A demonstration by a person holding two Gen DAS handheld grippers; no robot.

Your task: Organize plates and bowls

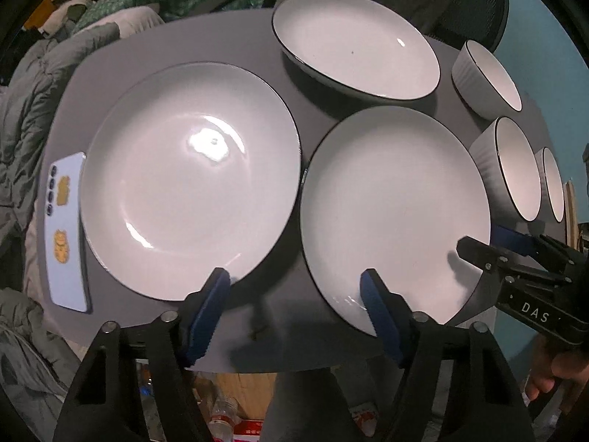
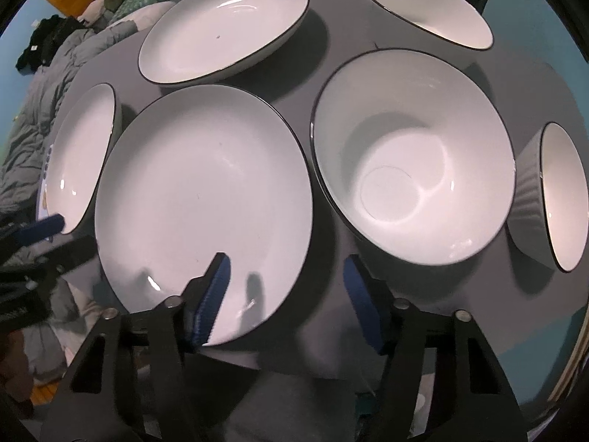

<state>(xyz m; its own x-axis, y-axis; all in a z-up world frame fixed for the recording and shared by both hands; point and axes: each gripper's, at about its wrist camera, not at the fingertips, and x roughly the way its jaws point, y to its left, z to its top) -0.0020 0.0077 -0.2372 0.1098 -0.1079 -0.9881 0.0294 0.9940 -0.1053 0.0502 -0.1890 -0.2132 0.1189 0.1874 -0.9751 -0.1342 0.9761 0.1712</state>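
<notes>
The left gripper [image 1: 294, 287], black with ribbed blue pads, stands spread with nothing pinched: one pad over the near rim of the left plate [image 1: 191, 180], the other over the middle plate [image 1: 397, 213]. The right gripper [image 2: 287, 276] is likewise spread, straddling the middle plate's right rim beside a deep bowl [image 2: 412, 158]. All crockery is glossy white, round and dark-rimmed, on a grey table [image 1: 287, 316]; the outer bowls are ribbed.

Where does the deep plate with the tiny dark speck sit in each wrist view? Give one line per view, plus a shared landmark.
Left wrist view: the speckled plate is at top centre.
Right wrist view: the same plate is at the top, left of centre.
Shared landmark: the flat plate just in front of it, lower right in the left view, lower left in the right.
</notes>
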